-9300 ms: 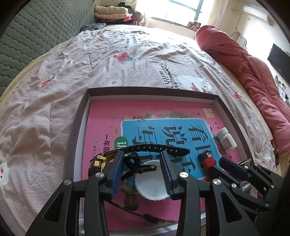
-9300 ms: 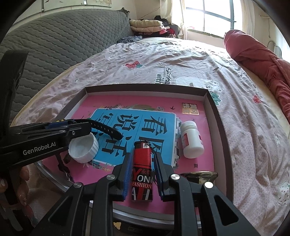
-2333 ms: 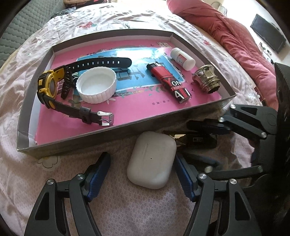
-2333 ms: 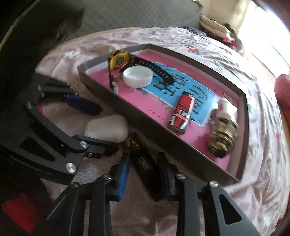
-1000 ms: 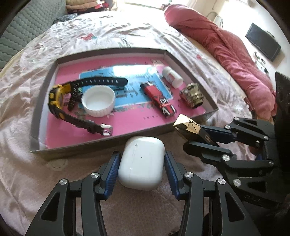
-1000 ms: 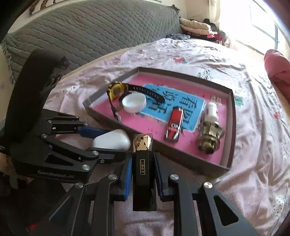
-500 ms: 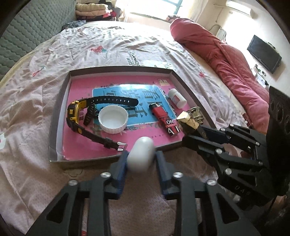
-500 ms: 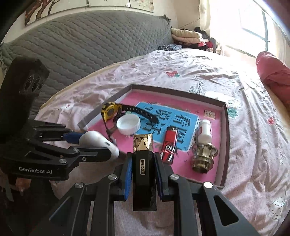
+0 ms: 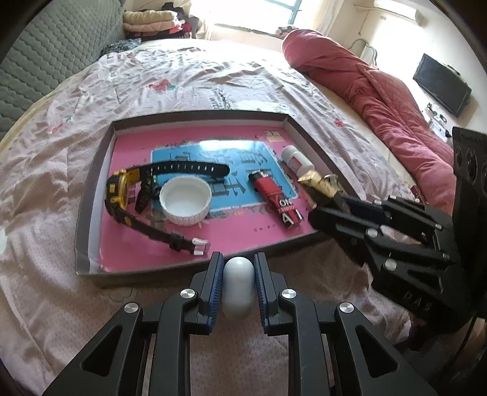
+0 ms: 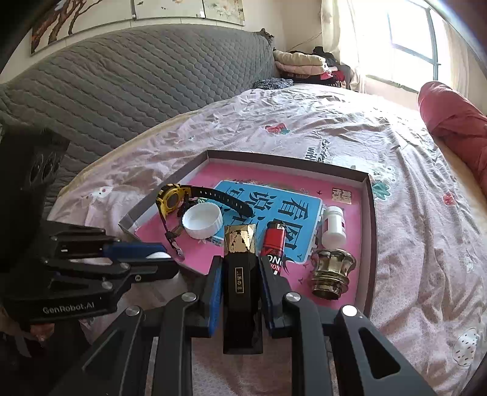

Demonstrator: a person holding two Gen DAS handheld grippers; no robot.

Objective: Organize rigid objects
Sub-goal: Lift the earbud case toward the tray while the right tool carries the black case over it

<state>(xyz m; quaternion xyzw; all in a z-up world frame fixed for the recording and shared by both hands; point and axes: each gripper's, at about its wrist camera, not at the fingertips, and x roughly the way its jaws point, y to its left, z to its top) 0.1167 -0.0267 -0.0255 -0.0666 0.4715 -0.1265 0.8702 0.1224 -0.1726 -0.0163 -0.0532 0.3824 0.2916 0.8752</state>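
Observation:
My left gripper is closing its jaws on a white earbud case, which stands edge-on between the blue pads just short of the tray's near wall. Clamped in my right gripper is a black box with a gold top, held over the tray's near edge; its gold tip also shows in the left wrist view. The shallow brown tray with a pink floor holds a yellow-and-black watch, a white cap, a red lighter, a small white bottle and a brass knob.
The tray lies on a bed with a rumpled pink floral sheet. A red quilt is bunched along the right side, and a grey quilted headboard stands at the left. Folded clothes lie at the far end.
The left jaws have narrowed onto the white case, which has turned from flat to edge-on and left the sheet. Both grippers have risen and come over the tray's near wall.

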